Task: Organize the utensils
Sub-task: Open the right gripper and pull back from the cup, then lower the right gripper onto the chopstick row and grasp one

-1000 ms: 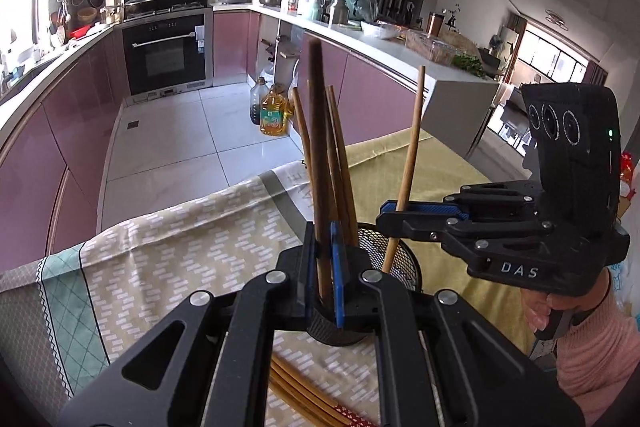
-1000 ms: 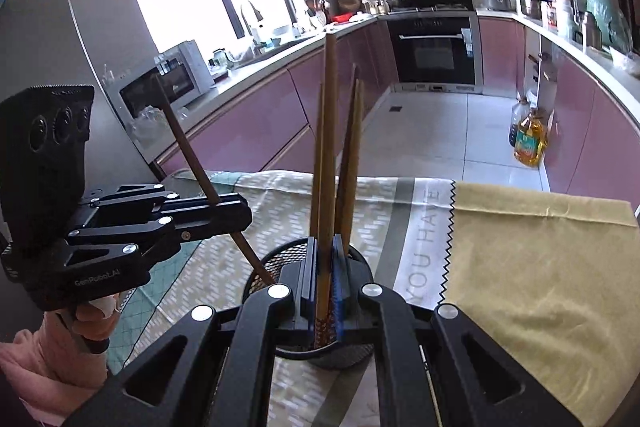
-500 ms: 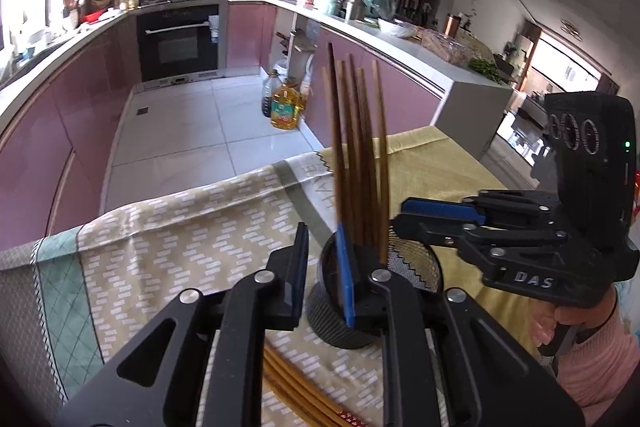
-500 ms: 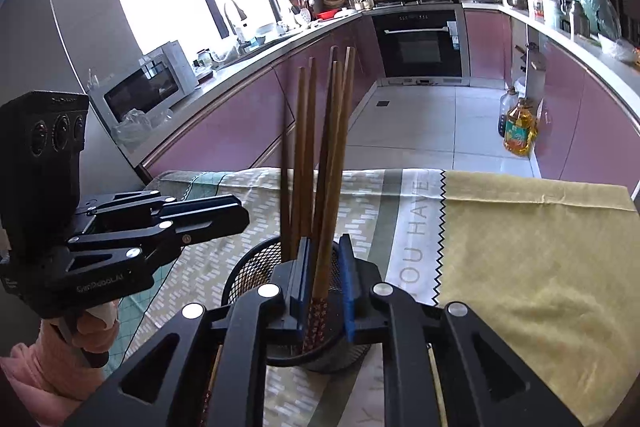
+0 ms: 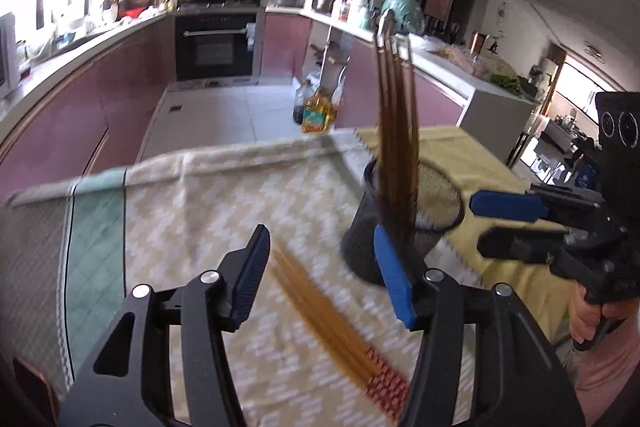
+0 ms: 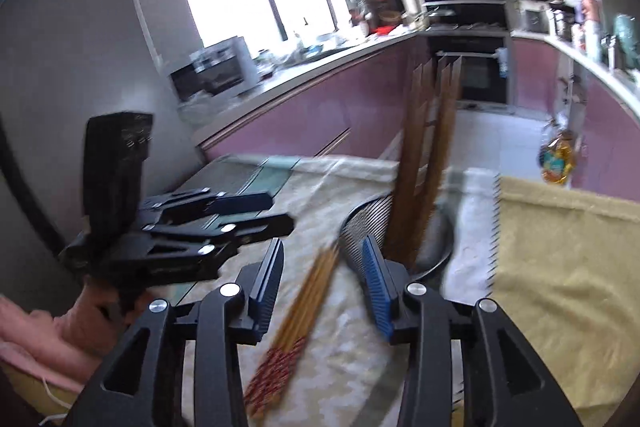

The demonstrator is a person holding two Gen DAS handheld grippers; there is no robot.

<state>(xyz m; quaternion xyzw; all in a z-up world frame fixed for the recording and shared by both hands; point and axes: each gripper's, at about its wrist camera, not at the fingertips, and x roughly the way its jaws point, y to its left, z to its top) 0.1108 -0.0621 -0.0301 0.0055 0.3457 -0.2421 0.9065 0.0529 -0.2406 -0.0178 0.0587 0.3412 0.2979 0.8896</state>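
The table [image 5: 452,155] is carrying two cloths: a patterned beige-and-white tablecloth [image 5: 224,203] with a green band at its left end, and a plain yellow cloth [image 6: 568,251] lying over its right part. The far edge of the table is facing the kitchen floor and the purple cabinets [image 5: 80,107].

The left gripper [image 5: 320,267] is hovering over the patterned tablecloth with its fingers spread wide apart and nothing between them. In the right wrist view it is appearing at the left [image 6: 256,211], gripped by a hand [image 6: 96,319] in a pink sleeve.

The right gripper [image 6: 322,275] is likewise hovering with its blue-padded fingers apart and gripping nothing. In the left wrist view it is entering from the right edge [image 5: 476,223], just beside the cup rim.

The black mesh cup [image 5: 400,219] is standing upright near the seam where the patterned tablecloth is meeting the yellow cloth. In the right wrist view its rim [image 6: 360,223] is showing just beyond the right fingertip.

A bundle of dark brown chopsticks [image 5: 396,131] is standing in the cup, leaning slightly and rising well above the rim [image 6: 428,163].

A second bundle of light wooden chopsticks [image 5: 328,315] with red patterned ends is lying flat on the patterned tablecloth, beside the cup toward the near edge, below the gap between the left gripper's fingers. The right wrist view is showing the same bundle [image 6: 296,315] below the right gripper's open fingers. Both views are blurred.
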